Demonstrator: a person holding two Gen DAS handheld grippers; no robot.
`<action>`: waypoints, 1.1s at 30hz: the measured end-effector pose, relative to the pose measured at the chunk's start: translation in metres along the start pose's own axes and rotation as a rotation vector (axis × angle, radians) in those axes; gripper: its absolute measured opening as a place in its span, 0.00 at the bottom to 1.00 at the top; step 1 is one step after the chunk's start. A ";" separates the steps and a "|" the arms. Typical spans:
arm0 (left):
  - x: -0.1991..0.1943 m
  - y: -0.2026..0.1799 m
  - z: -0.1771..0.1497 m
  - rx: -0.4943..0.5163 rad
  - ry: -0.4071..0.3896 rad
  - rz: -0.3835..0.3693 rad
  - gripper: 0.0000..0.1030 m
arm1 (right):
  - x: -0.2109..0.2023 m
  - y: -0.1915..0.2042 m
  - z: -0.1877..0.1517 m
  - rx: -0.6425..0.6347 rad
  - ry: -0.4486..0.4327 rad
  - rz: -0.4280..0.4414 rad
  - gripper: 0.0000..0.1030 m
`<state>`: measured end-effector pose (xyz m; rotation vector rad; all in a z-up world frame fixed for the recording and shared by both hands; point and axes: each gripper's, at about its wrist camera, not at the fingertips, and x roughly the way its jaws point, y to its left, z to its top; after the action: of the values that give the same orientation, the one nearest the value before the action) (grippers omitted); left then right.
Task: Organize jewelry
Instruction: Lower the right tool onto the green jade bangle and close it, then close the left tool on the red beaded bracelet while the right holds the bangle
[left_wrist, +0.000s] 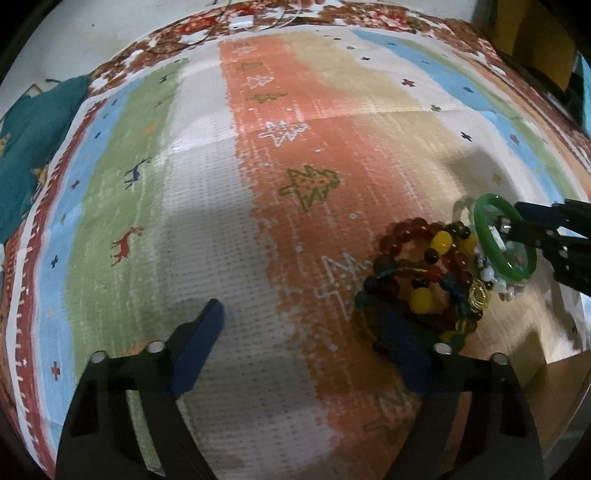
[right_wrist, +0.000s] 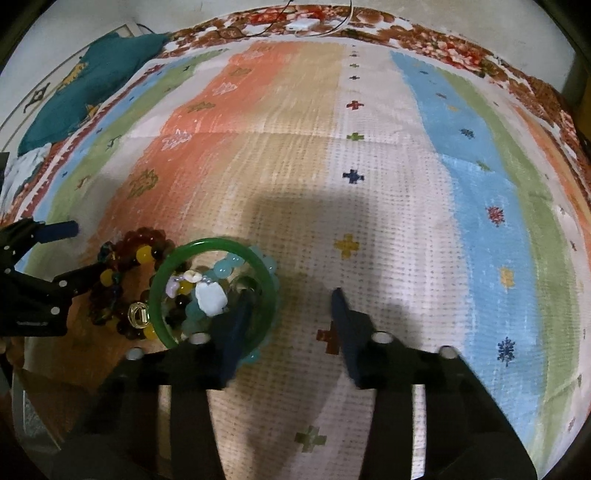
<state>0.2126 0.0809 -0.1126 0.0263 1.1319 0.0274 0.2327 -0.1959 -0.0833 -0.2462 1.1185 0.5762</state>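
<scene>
A heap of bead bracelets (left_wrist: 424, 280) in red, yellow and dark beads lies on a striped cloth; it also shows in the right wrist view (right_wrist: 136, 280). A green bangle (left_wrist: 495, 254) stands tilted at the heap's right side, over pale blue and white beads (right_wrist: 210, 295). In the right wrist view the bangle (right_wrist: 173, 258) hangs around my right gripper's left finger (right_wrist: 236, 332). My right gripper (right_wrist: 291, 295) is open. My left gripper (left_wrist: 306, 314) is open, its right finger over the heap's near edge.
The striped cloth (left_wrist: 295, 147) with tree and deer figures covers the surface. A teal cushion (right_wrist: 92, 85) lies at the far left. A white plug with cables (right_wrist: 303, 24) sits at the far edge. A brown box edge (left_wrist: 554, 387) shows at lower right.
</scene>
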 end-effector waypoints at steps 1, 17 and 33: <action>0.000 -0.002 0.000 0.009 -0.002 -0.003 0.73 | 0.000 0.000 -0.001 -0.003 -0.001 0.003 0.30; 0.000 -0.005 0.004 0.008 -0.015 -0.094 0.09 | -0.003 0.002 -0.002 -0.014 -0.001 0.039 0.12; -0.025 0.008 0.008 -0.067 -0.057 -0.145 0.09 | -0.020 0.004 0.000 -0.014 -0.044 0.042 0.11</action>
<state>0.2090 0.0880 -0.0862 -0.1139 1.0732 -0.0639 0.2242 -0.1982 -0.0649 -0.2218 1.0796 0.6247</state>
